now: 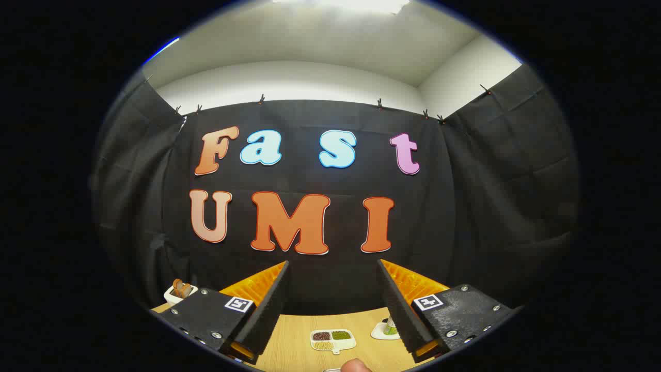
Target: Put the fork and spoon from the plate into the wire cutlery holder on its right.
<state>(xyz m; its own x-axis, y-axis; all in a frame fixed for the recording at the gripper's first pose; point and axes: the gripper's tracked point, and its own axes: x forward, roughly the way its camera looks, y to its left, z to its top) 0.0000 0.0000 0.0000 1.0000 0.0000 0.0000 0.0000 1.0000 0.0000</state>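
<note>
wooden table (294,351) seen below black cloth wall | gripper (333,299) raised above table, fingers held apart, nothing gripped

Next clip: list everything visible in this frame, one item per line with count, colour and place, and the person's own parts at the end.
Table: one, light wood, below and between the fingers.
Divided dish: one, white, three compartments holding dark brown, green and pale yellow grains, on the table between the fingers.
Small dish: one, white, on the table beside the right finger, with a green-topped object on it, partly hidden.
Small pot: one, white, holding something brown, at the table's far left edge beyond the left finger.
Cloth wall: black, clipped up around the booth.
Upper wall: white, above the cloth.
Fingertip: one, nearest the camera, between the fingers.
Hand-held gripper: one, fingers wide apart, holding nothing.
</note>
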